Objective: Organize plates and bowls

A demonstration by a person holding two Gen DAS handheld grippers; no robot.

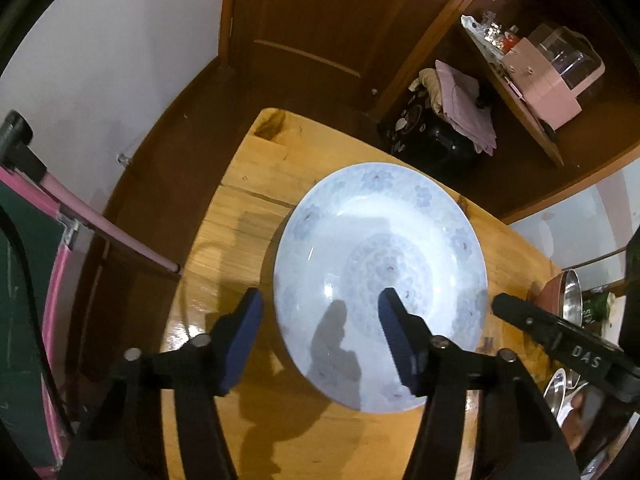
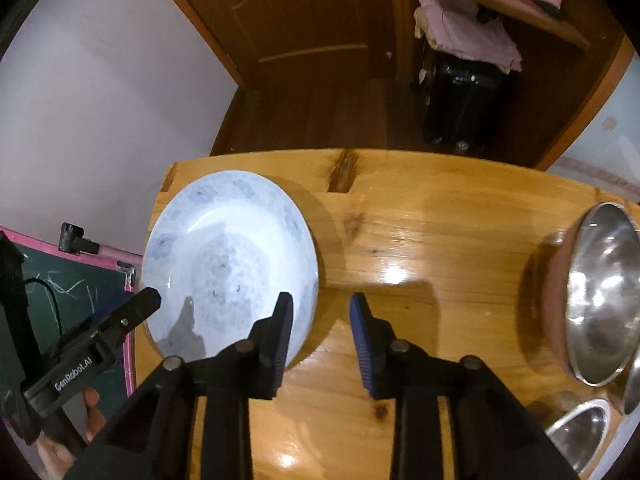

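A big white plate [image 1: 380, 284] with pale blue flowers sits on a shiny wooden table [image 1: 248, 200], close to one corner of it. The left gripper [image 1: 320, 312] points down over the near side of the plate. Its two blue pads stand wide apart. One pad is over the bare table just beside the plate's rim, and the other pad is over the inside of the plate. So the rim of the plate is between the pads, but they do not squeeze it. The right gripper [image 2: 322, 312] also points down, on the other side of the plate. Its pads stand closer together, with a gap between them. One pad is over the edge of the plate and the other is over the bare wood beside it. Nothing is held in this one either. From the right wrist view you can see the black arm of the left gripper reaching in at the lower left, with a hand [image 2: 90, 416] under it. Far to the right on the table is a shiny metal bowl [image 2: 604, 292] sitting inside a brown bowl [image 2: 554, 304], well apart from the plate. Another shiny metal dish [image 2: 580, 428] lies near the table edge. Behind the table are a brown wooden door [image 2: 312, 28] and a black suitcase [image 2: 456, 104] with pink cloth [image 2: 468, 28] on top. A green chalkboard [image 2: 80, 284] with a pink frame stands beside the table.
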